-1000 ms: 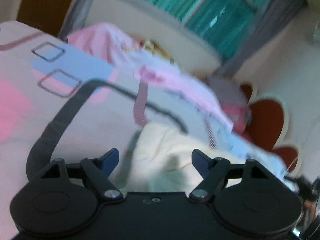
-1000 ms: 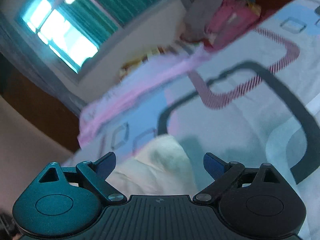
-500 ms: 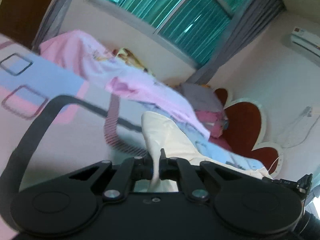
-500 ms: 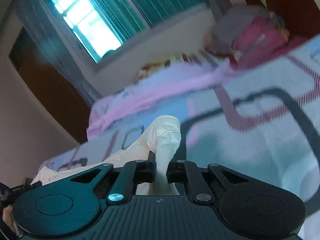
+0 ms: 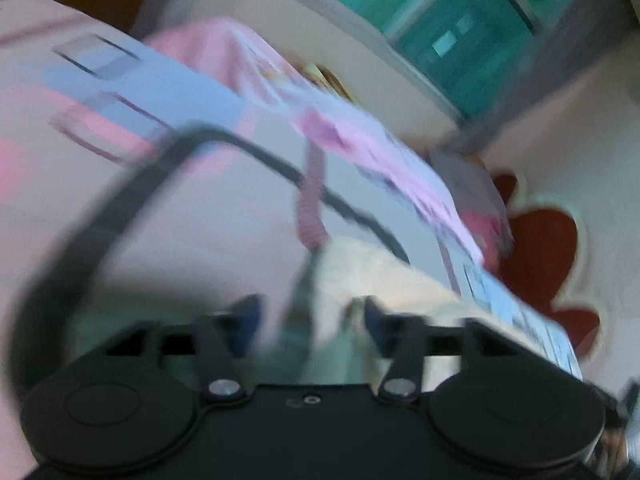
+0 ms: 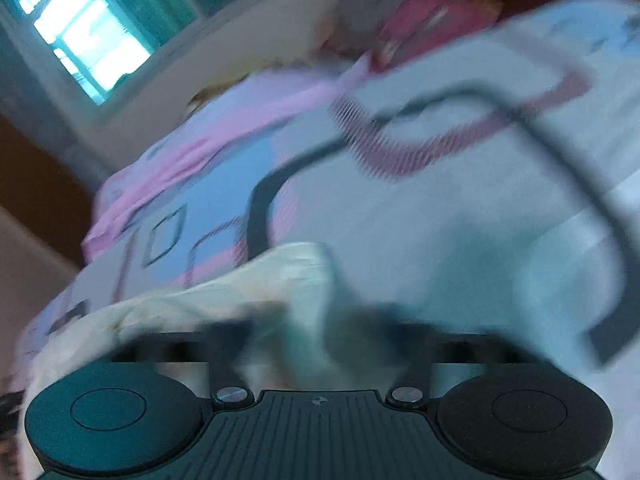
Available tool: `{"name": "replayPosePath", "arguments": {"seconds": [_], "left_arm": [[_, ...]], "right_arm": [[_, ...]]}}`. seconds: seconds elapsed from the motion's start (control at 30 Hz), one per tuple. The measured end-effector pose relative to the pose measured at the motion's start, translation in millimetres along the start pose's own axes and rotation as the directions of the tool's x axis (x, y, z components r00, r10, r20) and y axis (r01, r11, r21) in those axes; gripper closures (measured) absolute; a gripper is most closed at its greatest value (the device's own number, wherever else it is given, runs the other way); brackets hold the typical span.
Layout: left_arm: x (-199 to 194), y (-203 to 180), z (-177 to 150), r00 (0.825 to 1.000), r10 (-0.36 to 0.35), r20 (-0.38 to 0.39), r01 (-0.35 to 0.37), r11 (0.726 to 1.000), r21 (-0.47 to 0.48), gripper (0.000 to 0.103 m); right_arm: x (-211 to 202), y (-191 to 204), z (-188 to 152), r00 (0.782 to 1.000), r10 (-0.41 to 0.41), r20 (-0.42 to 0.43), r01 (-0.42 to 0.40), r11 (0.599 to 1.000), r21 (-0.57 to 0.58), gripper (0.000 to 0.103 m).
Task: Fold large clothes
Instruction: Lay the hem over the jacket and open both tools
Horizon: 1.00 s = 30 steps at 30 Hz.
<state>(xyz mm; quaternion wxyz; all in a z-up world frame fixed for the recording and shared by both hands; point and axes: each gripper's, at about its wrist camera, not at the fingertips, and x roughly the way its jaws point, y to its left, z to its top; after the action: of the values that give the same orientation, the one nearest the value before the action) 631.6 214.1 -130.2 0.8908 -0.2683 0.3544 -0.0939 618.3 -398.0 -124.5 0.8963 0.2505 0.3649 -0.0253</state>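
Note:
A cream garment (image 5: 384, 276) lies on the patterned bedsheet (image 5: 200, 216); it also shows in the right wrist view (image 6: 224, 296). My left gripper (image 5: 310, 314) is open, its blue fingertips (image 5: 248, 312) apart on either side of a fold of the cream cloth. My right gripper (image 6: 320, 344) is open over the garment's edge, fingers spread wide and blurred by motion. Both views are smeared.
A pink blanket (image 5: 320, 120) lies along the far side of the bed, with a pile of grey and pink clothes (image 6: 420, 12) by the red headboard (image 5: 544, 248). A window with green curtains (image 6: 80, 36) is behind.
Both grippers were shut on the cream garment and held it up half a second ago. Now both have opened and dropped low, and the cloth lies on the bed.

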Motion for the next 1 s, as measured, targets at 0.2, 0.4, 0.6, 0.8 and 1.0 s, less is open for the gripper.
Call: {"name": "replayPosePath", "arguments": {"seconds": [0.2,0.4,0.6,0.8,1.0], "left_arm": [[-62,-74,-29,0.992,-0.044,0.122,0.016,0.975,0.220,0.045],[-51,-175,-99,0.996,-0.062,0.065,0.026,0.890,0.454,0.045],[2,-203,-130,1.000,0.016,-0.016,-0.004,0.840,0.542,0.044],[19,-188,-144,0.998,0.056,-0.015,-0.039,0.834,0.551,0.041],[6,-195,-145,0.997,0.083,-0.005,-0.065,0.825,0.562,0.042]], "right_arm": [[-57,66,-32,0.993,0.086,0.078,-0.062,0.959,-0.276,0.025],[-71,157,-84,0.985,0.155,0.082,-0.096,0.870,-0.484,0.025],[-8,178,-112,0.999,0.049,-0.004,-0.043,0.832,-0.554,0.025],[20,161,-119,0.999,0.033,-0.028,-0.043,0.849,-0.527,0.025],[-3,152,-115,0.999,0.042,0.009,-0.032,0.864,-0.502,0.025]]}}
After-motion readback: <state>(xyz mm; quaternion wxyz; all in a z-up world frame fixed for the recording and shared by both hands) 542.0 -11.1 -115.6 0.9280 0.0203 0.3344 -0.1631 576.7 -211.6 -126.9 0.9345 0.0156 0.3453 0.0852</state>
